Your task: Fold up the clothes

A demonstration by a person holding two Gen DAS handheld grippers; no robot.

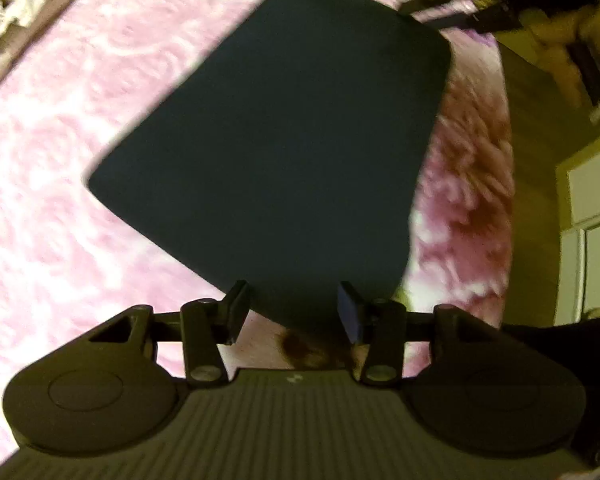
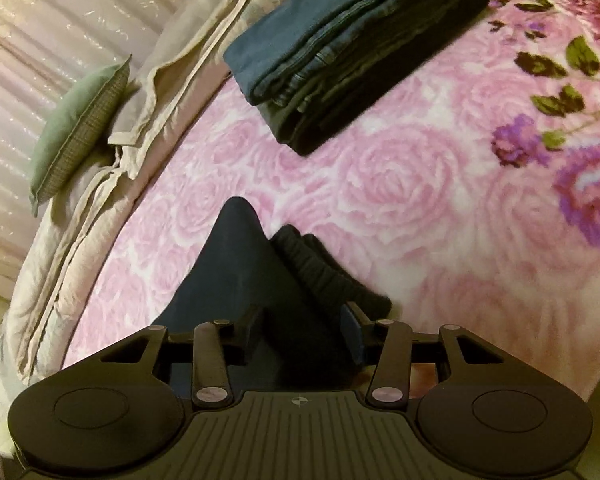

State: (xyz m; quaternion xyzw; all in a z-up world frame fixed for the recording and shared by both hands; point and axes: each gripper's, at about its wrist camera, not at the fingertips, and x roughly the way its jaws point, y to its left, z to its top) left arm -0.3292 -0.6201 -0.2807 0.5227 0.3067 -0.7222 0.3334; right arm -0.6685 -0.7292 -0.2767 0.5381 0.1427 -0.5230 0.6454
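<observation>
Your left claw [image 1: 294,312] is pointing steeply down, its jaws clamping a dark garment [image 1: 284,140]. Your right claw [image 2: 304,332] is angling downward, its jaws pinching the same cloth between them.

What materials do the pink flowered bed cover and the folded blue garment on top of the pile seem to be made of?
Pink flowered bed cover: probably plush fleece; matt, with a fuzzy pile that softens the rose pattern.
Folded blue garment: looks like denim or heavy cotton; faded blue, with stitched seams along its stacked edges. The view alone cannot settle the weave.
</observation>
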